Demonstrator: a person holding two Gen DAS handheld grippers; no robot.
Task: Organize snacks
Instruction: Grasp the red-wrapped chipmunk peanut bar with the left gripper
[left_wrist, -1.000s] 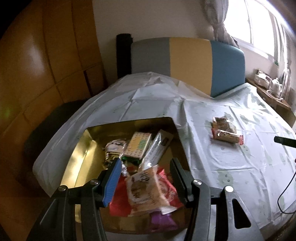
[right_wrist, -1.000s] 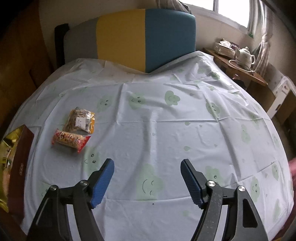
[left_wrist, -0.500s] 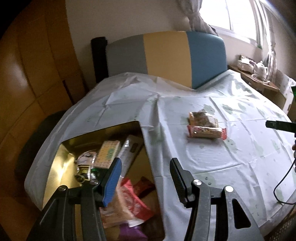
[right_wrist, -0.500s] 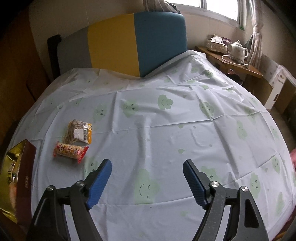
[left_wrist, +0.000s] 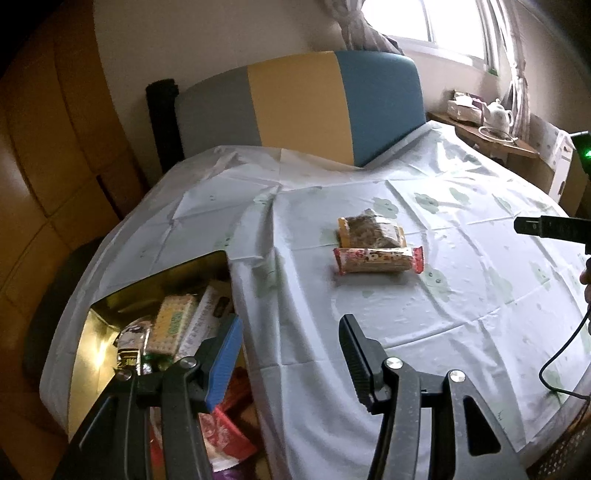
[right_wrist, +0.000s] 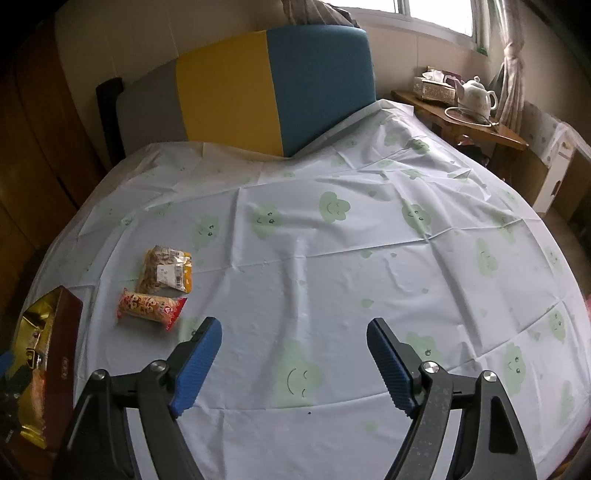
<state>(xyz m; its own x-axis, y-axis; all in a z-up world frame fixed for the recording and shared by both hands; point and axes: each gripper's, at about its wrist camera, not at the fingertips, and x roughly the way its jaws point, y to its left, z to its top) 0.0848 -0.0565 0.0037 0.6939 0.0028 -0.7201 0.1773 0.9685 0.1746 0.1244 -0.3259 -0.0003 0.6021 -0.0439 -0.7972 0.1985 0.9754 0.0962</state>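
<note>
Left gripper (left_wrist: 291, 354), jaws parted and empty, has been swung off the gold box (left_wrist: 92, 332) toward the two snack packets (left_wrist: 373, 247) at one o'clock. Right gripper (right_wrist: 293, 363) is being opened wider, nothing between; another pick is judged imminent.

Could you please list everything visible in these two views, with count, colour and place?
Snack packs: two, one red-ended, one clear with orange edge, side by side on the cloth, left of centre.
Box: one, gold inside, dark red outside, at the table's left edge, holding several mixed packs.
Tablecloth: one, white with green smiling clouds, covering the table.
Chair back: one, grey, yellow and blue, behind the table.
Teapot: one, white, on the wooden side table at right.
Tissue box: one, pale, beside the teapot.
Left gripper: open, empty, near the box.
Right gripper: jaws opening, nothing between them, over bare cloth.
</note>
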